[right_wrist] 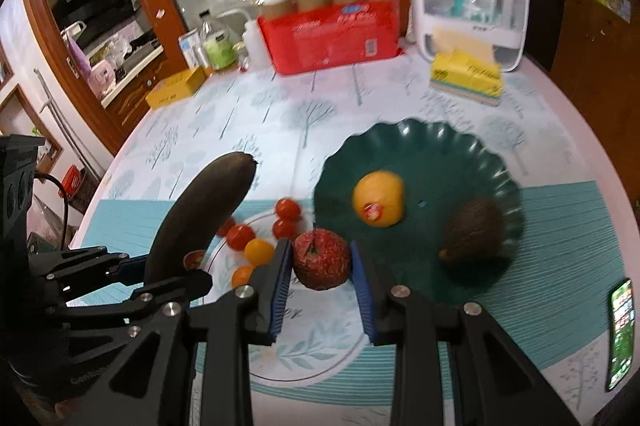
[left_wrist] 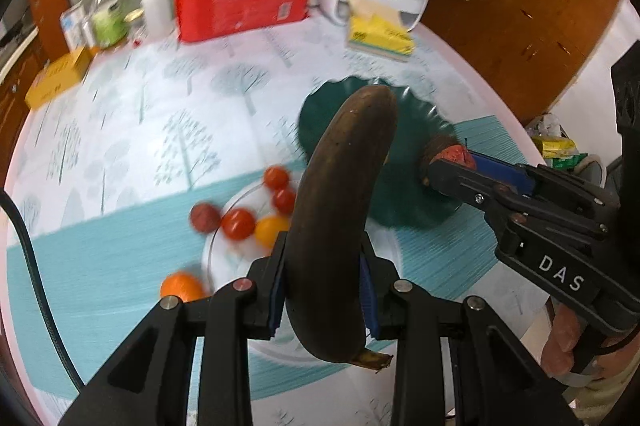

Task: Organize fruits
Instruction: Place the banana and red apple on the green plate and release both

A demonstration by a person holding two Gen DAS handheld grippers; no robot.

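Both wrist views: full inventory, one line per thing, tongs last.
banana: 1, dark brown, held upright in left tongs
apple: 1, red, between right tongs' pads
green plate: 1, dark green, scalloped rim, right of white plate
yellow fruit: 1, stickered, on green plate
brown fruit: 1, on green plate
white plate: 1, on teal mat
small tomatoes: several, red and orange-yellow, on and beside white plate
teal mat: 1, under both plates
red carton: 1, with four jars, table back
white dispenser: 1, back right
tissue pack: 1, yellow, before dispenser
yellow box: 1, back left
phone: 1, lit, right edge
left tongs: closed on banana
right tongs: closed on apple
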